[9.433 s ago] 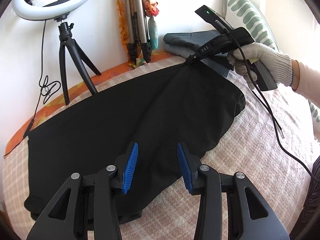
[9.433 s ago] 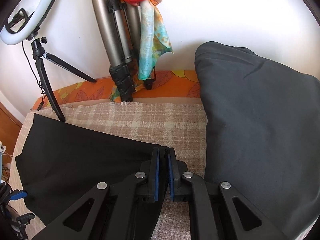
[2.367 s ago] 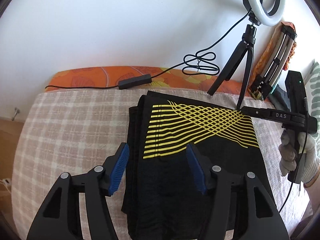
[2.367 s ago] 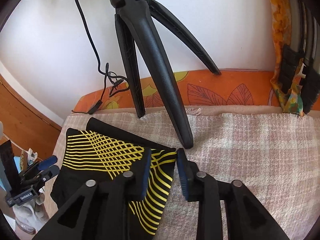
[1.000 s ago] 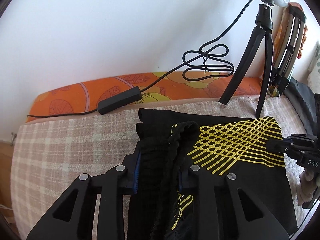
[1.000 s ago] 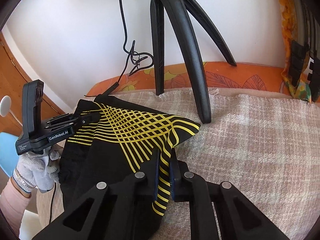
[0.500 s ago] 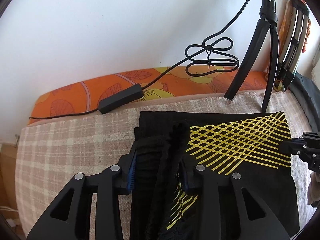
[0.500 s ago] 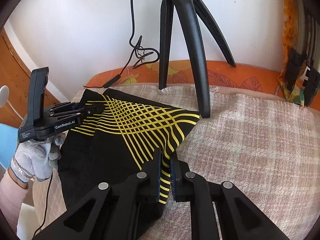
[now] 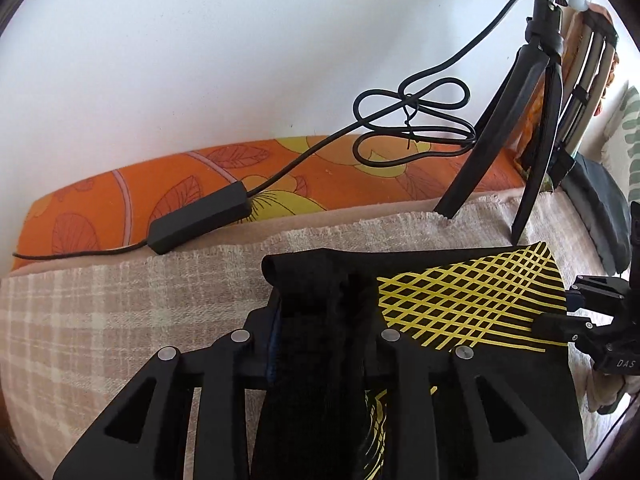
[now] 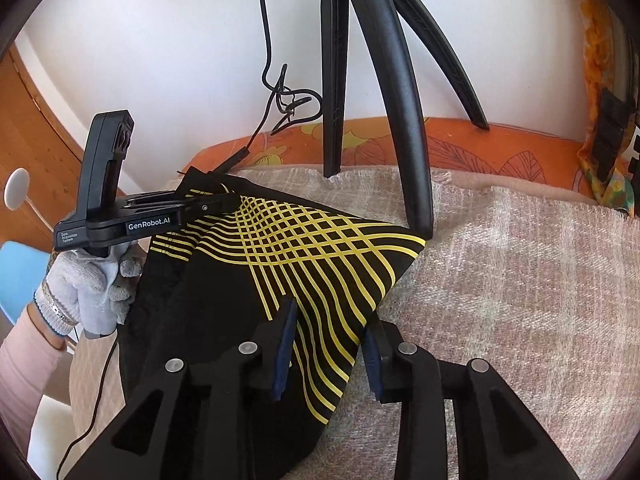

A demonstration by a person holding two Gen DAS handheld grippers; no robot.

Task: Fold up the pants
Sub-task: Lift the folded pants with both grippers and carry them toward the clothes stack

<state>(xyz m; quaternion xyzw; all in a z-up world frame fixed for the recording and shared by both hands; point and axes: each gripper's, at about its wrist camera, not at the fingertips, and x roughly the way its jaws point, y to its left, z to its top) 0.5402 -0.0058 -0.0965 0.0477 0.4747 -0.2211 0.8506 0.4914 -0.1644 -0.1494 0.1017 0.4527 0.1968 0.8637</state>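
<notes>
The black pants with a yellow crossed-line print [image 10: 304, 248] lie folded on the plaid blanket [image 10: 520, 280]. My left gripper [image 9: 324, 312] is shut on the bunched black waistband edge of the pants [image 9: 312, 280]; it also shows at the left in the right wrist view [image 10: 228, 202]. My right gripper [image 10: 328, 332] is open, its fingers astride the pants' right edge, and it shows at the right edge of the left wrist view [image 9: 576, 304]. The printed panel [image 9: 472, 300] stretches between both grippers.
A black tripod [image 10: 384, 92] stands on the blanket just behind the pants. A cable with an inline box [image 9: 200, 220] lies on the orange leaf-print sheet [image 9: 100, 208] by the white wall. Dark grey folded clothes [image 9: 600, 208] sit far right.
My right gripper has opened and let go of the pants' edge. My left gripper stays shut on the waistband and has moved forward toward the wall.
</notes>
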